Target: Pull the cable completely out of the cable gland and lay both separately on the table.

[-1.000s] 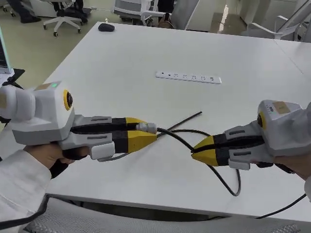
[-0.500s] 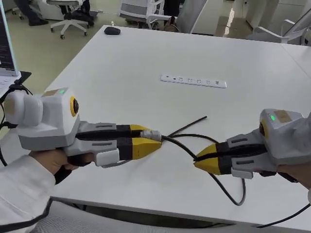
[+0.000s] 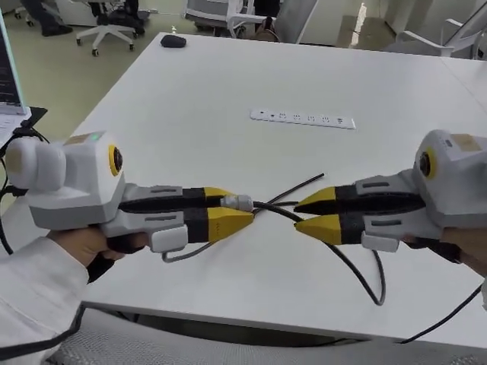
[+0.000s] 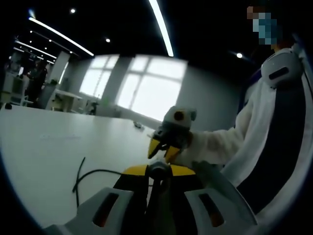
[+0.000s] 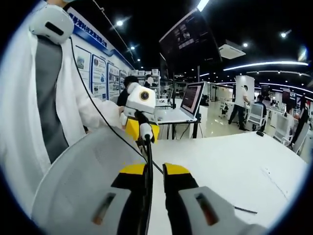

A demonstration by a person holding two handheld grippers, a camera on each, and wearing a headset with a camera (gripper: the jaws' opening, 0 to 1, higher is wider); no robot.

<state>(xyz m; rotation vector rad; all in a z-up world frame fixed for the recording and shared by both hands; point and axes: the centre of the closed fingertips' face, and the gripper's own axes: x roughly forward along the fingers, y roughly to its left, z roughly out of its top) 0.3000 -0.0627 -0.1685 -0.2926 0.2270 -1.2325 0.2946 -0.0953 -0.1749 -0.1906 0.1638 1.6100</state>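
Black cable (image 3: pixel 275 207) leaves the cable gland (image 3: pixel 237 202), which the left gripper (image 3: pixel 241 207) pinches at its tips as an anchor. Opposite, the right gripper (image 3: pixel 297 214) straddles the cable, jaws parted, seemingly ready to clamp and pull.

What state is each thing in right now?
left gripper, shut on cable gland
right gripper, open, jaws astride cable
cable gland, held above table, cable threaded through it
cable, not yet out, slack lying on table
power strip, lying flat on table
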